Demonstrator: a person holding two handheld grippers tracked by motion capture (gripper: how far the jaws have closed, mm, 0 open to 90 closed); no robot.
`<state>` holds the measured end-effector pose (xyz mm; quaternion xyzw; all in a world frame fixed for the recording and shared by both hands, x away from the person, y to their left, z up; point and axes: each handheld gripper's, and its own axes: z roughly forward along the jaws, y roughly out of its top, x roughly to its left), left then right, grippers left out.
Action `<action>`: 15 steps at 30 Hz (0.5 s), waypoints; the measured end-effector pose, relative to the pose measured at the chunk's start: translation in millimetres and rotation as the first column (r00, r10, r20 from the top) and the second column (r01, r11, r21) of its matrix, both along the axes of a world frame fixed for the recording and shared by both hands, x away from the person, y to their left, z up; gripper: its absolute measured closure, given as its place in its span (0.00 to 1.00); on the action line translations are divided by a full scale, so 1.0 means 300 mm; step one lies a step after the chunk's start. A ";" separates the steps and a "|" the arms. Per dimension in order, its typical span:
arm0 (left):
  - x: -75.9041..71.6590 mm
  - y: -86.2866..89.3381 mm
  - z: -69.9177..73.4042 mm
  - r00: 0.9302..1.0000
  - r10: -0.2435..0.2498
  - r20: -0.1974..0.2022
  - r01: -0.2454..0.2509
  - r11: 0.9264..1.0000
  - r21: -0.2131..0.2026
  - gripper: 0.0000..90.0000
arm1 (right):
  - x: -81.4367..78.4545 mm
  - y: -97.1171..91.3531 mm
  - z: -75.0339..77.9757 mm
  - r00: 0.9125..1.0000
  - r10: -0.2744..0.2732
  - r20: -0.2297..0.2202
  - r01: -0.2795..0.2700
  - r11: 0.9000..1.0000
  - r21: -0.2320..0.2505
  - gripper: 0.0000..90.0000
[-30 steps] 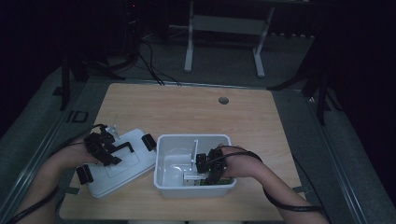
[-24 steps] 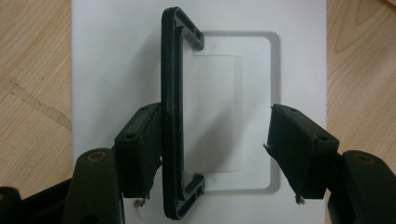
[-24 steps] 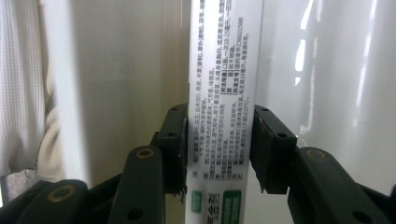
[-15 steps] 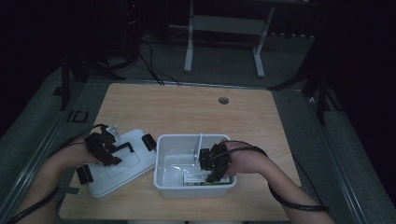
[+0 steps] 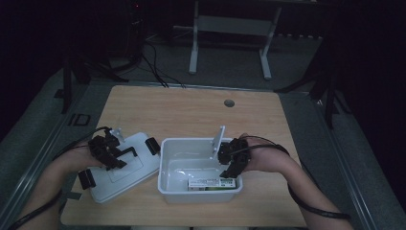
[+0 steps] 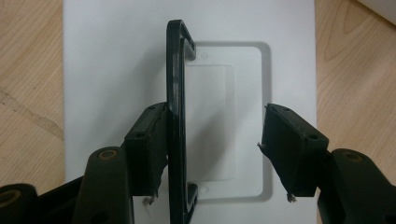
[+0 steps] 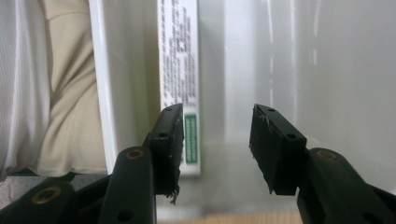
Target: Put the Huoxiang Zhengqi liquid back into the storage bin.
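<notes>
On the wooden bench (image 5: 191, 115) stands the white bin (image 5: 165, 165), open so things can go in. Its lid (image 5: 115, 175) lies beside it; the left gripper (image 6: 215, 149), jaws closing, straddles the black handle (image 6: 176, 93) without pinching it. The right gripper (image 7: 215, 140), opening and empty, hovers above the green-white box (image 5: 210, 183) lying inside.

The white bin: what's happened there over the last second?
The right gripper has risen from the white bin, its jaws just opening, leaving the green-and-white box lying inside. The left gripper stayed over the lid, jaws closing around the black handle.
</notes>
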<state>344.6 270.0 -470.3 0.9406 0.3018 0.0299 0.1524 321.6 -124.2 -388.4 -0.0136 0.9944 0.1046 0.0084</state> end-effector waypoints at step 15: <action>0.022 -0.014 -0.008 1.000 0.021 -0.005 -0.021 1.000 0.018 0.64 | 0.026 -0.220 0.037 0.988 -0.149 0.035 0.148 0.988 0.033 0.47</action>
